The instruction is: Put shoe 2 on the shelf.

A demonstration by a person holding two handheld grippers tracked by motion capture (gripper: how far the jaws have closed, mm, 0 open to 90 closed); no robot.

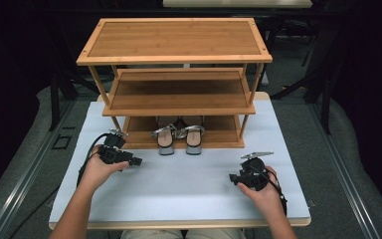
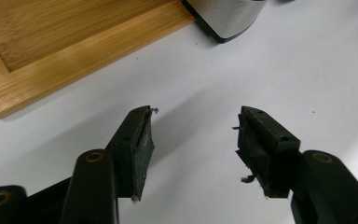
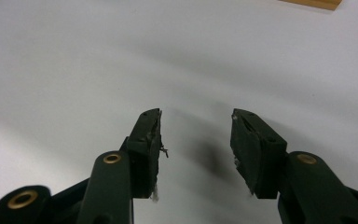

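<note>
The scene is taken from above & behind the person's side in the high view, looking fwd and down over the white table to the wooden rack, far enough off that both hands are framed. The left gripper view is shot low & close along its own jaws toward the table top, w/ a corner of the rack's bottom shelf and a shoe heel caught at top, both shared w/ the high view. The right gripper view is likewise set close over the table, w/ a sliver of the rack at the top right edge.
</note>
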